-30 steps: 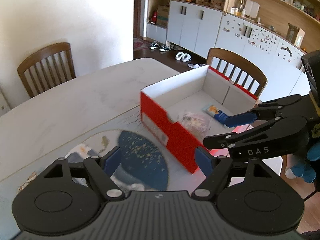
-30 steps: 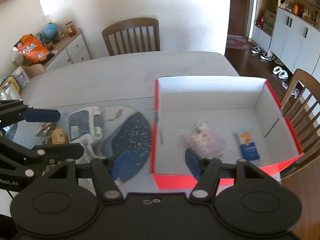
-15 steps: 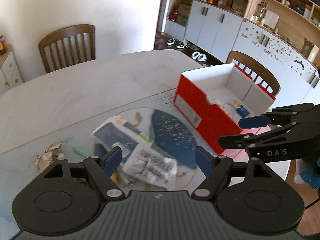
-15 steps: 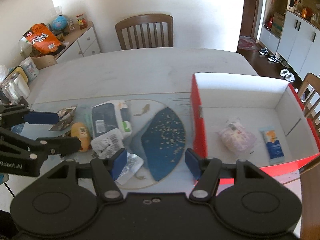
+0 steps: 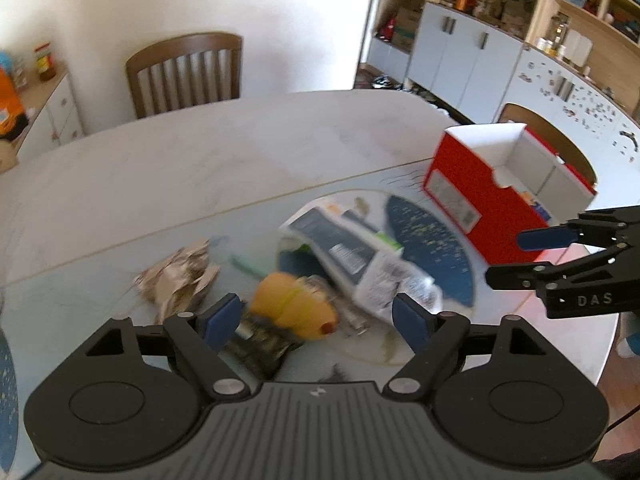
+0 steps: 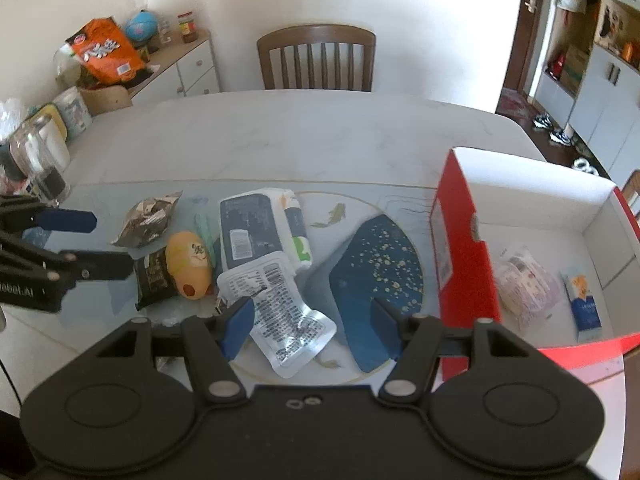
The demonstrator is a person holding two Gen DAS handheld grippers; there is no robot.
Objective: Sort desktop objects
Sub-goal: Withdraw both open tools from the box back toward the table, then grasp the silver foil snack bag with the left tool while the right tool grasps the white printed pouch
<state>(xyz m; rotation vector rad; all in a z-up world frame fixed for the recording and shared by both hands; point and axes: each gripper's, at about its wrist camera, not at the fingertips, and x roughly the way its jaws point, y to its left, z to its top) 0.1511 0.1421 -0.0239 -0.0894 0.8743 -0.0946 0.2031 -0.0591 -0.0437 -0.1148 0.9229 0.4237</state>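
A heap of packets lies on the table mat: a yellow packet [image 5: 294, 308] [image 6: 188, 264], a crumpled brown wrapper [image 5: 176, 276] [image 6: 146, 220], a dark blue wipes pack [image 6: 250, 232], a white printed pouch [image 6: 288, 312] and a dark packet [image 6: 154, 278]. My left gripper [image 5: 316, 318] hovers over the yellow packet; its jaws are opening and press on nothing. My right gripper [image 6: 313, 326] is open above the white pouch. The red box [image 6: 460, 248] [image 5: 468, 200] stands to the right, holding a pinkish packet [image 6: 524, 284] and a blue sachet [image 6: 584, 300].
A wooden chair [image 6: 316, 60] stands at the table's far side. A sideboard [image 6: 176, 68] with an orange snack bag [image 6: 104, 52] is at the far left, with a glass jar [image 6: 40, 160] at the table's left edge. The table's right edge [image 5: 600, 344] is close.
Both grippers have swung left, away from the red box and over the heap of packets. The left jaws stand a little wider. Nothing was picked up.
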